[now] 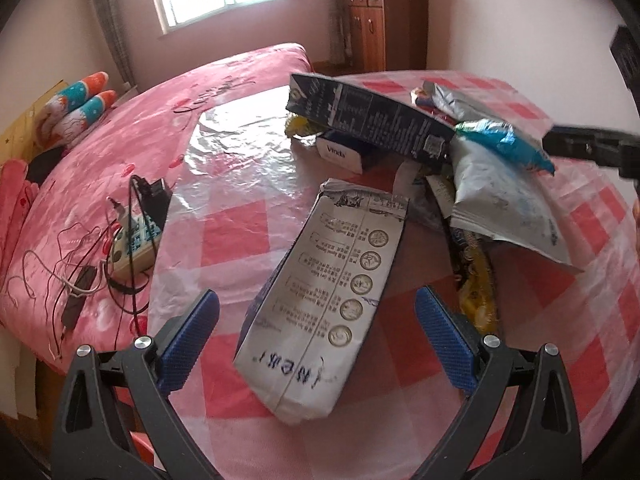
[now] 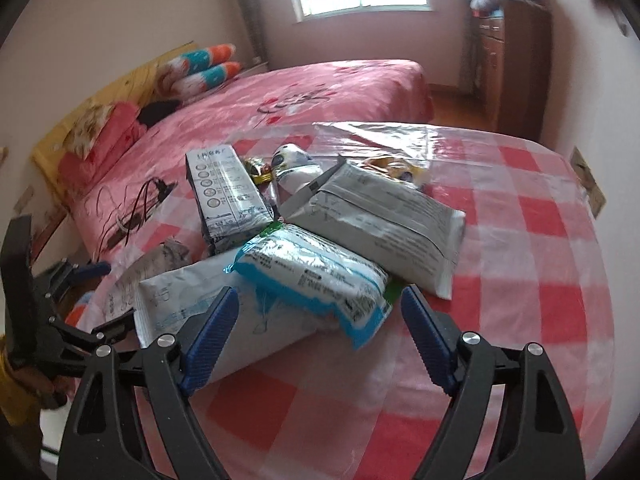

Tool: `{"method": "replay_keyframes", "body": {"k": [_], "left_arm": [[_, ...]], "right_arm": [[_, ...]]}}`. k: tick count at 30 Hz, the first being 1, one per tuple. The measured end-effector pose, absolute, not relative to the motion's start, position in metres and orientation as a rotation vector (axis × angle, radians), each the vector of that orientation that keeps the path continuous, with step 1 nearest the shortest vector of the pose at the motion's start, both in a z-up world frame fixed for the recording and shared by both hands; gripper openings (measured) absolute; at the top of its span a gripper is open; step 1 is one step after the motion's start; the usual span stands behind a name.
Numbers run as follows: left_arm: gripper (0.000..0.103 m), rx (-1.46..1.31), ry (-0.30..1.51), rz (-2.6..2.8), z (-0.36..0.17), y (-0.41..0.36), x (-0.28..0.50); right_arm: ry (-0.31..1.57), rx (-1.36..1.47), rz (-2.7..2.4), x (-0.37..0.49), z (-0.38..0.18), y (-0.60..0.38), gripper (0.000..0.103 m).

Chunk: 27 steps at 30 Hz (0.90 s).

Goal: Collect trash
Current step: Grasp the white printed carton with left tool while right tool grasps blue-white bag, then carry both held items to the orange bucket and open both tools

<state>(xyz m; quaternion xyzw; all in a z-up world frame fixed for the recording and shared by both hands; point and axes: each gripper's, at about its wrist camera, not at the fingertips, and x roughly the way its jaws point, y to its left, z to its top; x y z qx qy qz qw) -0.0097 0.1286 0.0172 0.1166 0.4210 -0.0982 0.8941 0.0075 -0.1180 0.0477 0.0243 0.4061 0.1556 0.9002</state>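
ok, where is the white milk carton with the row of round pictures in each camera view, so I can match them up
Left wrist view: the milk carton lies low in the middle, between the open left tongs.
Right wrist view: the same carton lies left of centre, behind the blue and white wrapper in front of the open right tongs.
Shared landmark: the pink bed beyond the checked table.

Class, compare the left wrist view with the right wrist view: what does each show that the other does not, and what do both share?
Only the left wrist view shows the white power strip with tangled cables on the bed and the blue-and-white Vinda tissue box.

Only the right wrist view shows the large grey foil pouch lying flat.

Both show the grey-white printed milk carton, the blue-and-silver snack wrapper and the red-and-white checked tablecloth.
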Motion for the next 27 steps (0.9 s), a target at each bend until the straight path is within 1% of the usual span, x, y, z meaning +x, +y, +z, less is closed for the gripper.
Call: {"method": "replay_keyframes", "body": {"k": [1,2,3,4,5,6,12,13,14,17,18,20,27], "left_arm": [[0.097,0.252,0.877,-0.205,0.015,0.127,-0.007],[0.093,0.260,0.880,-0.205,0.014,0.125,-0.006],[0.089,0.264,0.885,-0.206,0.013,0.124,-0.003],[0.081,0.263,0.892,-0.204,0.012,0.124,-0.001],[0.075,0.257,0.899,-0.200,0.011,0.124,0.001],[0.074,0.245,0.905,-0.194,0.010,0.125,0.003],[0.069,0.210,0.894,-0.178,0.010,0.124,0.005],[0.068,0.206,0.892,-0.176,0.010,0.124,0.005],[0.067,0.198,0.891,-0.175,0.010,0.124,0.005],[0.063,0.147,0.885,-0.173,0.012,0.127,0.003],[0.063,0.137,0.884,-0.173,0.013,0.128,0.003],[0.063,0.107,0.883,-0.173,0.013,0.128,-0.001],[0.062,0.021,0.879,-0.189,0.015,0.130,-0.015]], "right_arm": [[0.844,0.046,0.332,0.012,0.046,-0.118,0.083],[0.852,0.045,0.349,0.016,0.045,-0.118,0.083],[0.862,0.041,0.364,0.020,0.042,-0.117,0.083],[0.868,0.032,0.371,0.025,0.039,-0.116,0.083],[0.873,0.024,0.379,0.028,0.037,-0.115,0.083],[0.876,0.022,0.390,0.031,0.035,-0.114,0.083],[0.886,-0.022,0.433,0.040,0.024,-0.104,0.083],[0.886,-0.009,0.441,0.041,0.024,-0.105,0.081],[0.888,-0.001,0.447,0.042,0.024,-0.106,0.076],[0.893,0.009,0.443,0.040,0.025,-0.106,0.071],[0.897,0.021,0.437,0.039,0.025,-0.108,0.065],[0.902,0.039,0.432,0.035,0.025,-0.111,0.059],[0.913,0.070,0.382,0.015,0.031,-0.113,0.049]]}}
